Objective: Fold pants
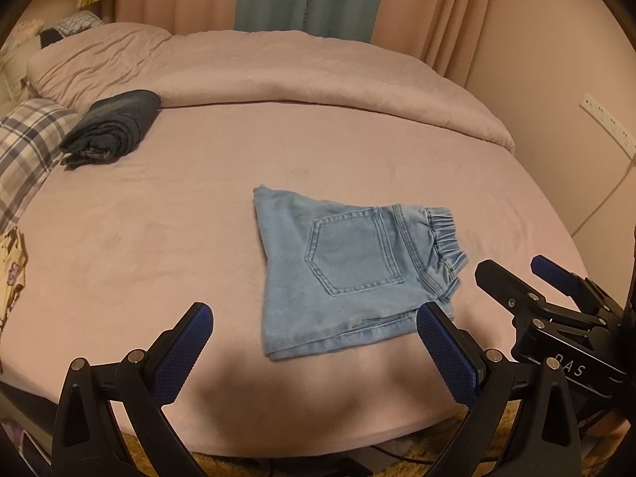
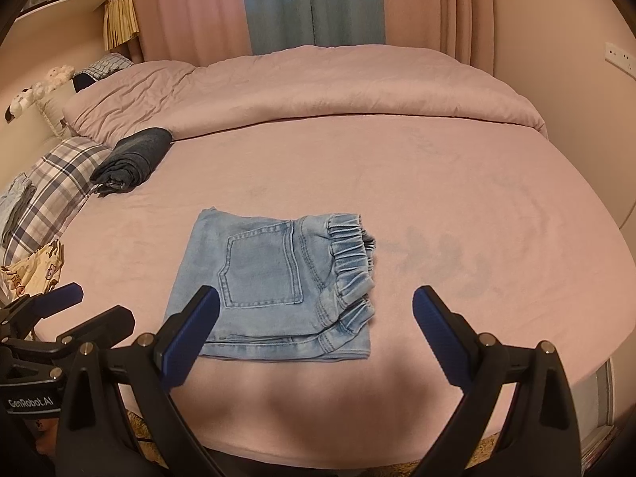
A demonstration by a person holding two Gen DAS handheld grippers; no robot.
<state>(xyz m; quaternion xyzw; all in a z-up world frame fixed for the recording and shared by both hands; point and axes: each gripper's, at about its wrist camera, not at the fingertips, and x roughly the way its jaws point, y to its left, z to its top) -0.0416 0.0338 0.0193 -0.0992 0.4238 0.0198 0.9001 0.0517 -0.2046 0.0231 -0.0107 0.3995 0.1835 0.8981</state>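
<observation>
Light blue denim pants (image 1: 346, 270) (image 2: 274, 282) lie folded into a compact rectangle on the pink bed sheet, back pocket up, elastic waistband to the right. My left gripper (image 1: 314, 342) hovers open above the near edge of the bed, just in front of the pants, holding nothing. My right gripper (image 2: 314, 330) is also open and empty, its left finger over the pants' near left corner. The right gripper (image 1: 528, 274) appears at the right of the left wrist view, and the left gripper (image 2: 99, 306) at the lower left of the right wrist view.
A folded dark denim garment (image 1: 115, 127) (image 2: 135, 159) lies far left by a plaid pillow (image 1: 28, 139) (image 2: 59, 183). A bunched pink duvet (image 1: 278, 75) spans the back of the bed. Curtains hang behind, a wall stands to the right.
</observation>
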